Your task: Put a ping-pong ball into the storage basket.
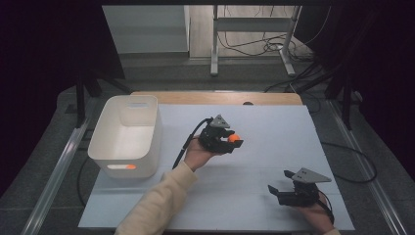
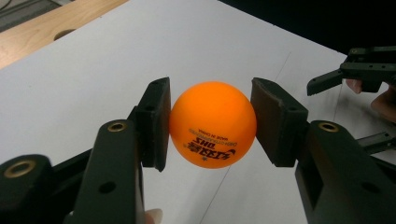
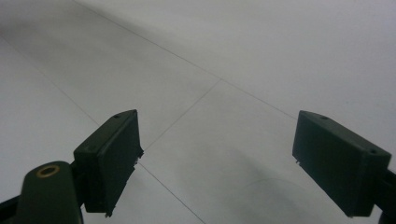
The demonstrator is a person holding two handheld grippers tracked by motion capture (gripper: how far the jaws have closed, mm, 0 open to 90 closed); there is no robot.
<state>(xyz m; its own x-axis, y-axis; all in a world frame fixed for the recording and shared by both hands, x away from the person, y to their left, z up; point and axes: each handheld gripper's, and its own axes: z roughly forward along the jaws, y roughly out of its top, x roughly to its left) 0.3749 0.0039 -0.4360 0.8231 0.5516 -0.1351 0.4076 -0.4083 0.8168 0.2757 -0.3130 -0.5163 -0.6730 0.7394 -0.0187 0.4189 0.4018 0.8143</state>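
Observation:
An orange table-tennis ball [image 2: 213,125] with black print sits pinched between the two black pads of my left gripper [image 2: 211,122], which is shut on it and held above the white table. From above, that ball [image 1: 233,138] shows at the tip of the left gripper [image 1: 234,141] near the table's middle, right of the bin. My right gripper [image 1: 278,182] rests low at the front right with its jaws wide apart. In the right gripper view, its own gripper [image 3: 217,161] has only bare white table between the pads.
A white plastic bin [image 1: 128,134] stands at the table's left, with an orange ball [image 1: 130,167] glowing through its front handle slot. A wooden strip [image 1: 215,97] runs along the far edge. Cables trail from both grippers. The right gripper [image 2: 355,77] shows far off in the left gripper view.

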